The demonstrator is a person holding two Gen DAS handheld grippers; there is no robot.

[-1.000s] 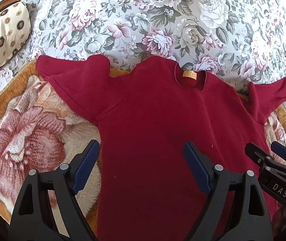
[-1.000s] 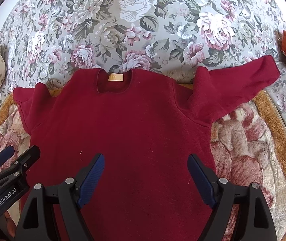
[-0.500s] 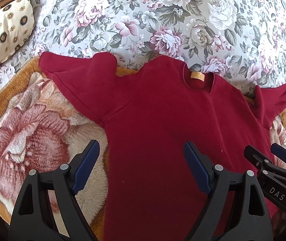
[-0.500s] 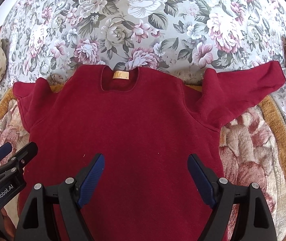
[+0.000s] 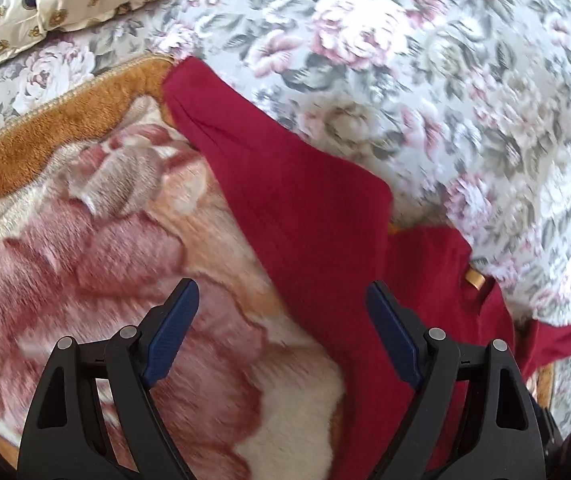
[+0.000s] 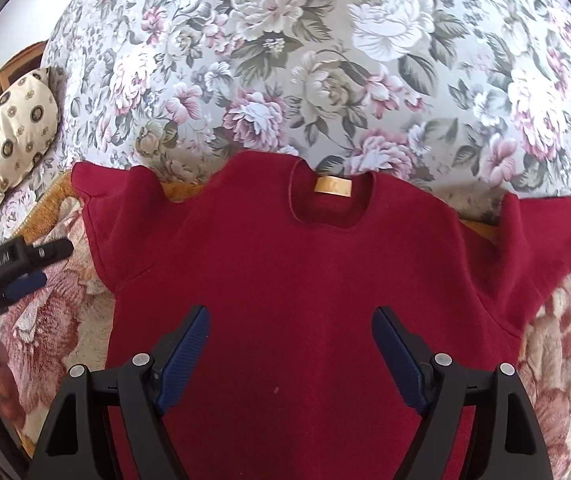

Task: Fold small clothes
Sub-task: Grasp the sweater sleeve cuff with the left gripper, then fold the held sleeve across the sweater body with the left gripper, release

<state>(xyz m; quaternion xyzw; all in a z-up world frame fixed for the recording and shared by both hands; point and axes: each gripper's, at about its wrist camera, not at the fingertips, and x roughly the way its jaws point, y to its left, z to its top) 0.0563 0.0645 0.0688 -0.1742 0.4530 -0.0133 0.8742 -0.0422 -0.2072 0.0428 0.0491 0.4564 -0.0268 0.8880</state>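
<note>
Floral bedspread (image 6: 325, 60) covers the bed, and a plush blanket (image 5: 85, 260) lies over it carrying the red sweater (image 6: 305, 280), spread flat, collar away, sleeves out to both sides. Left claw (image 5: 281, 336) hangs jaws apart and empty over the blanket beside the sweater's left sleeve (image 5: 285, 184). Right claw (image 6: 289, 356) hovers above the chest, also parted, holding nothing. My judgement: start with the sleeve, pinch near its cuff through both layers, then carry it low across the chest so nothing bunches.
</note>
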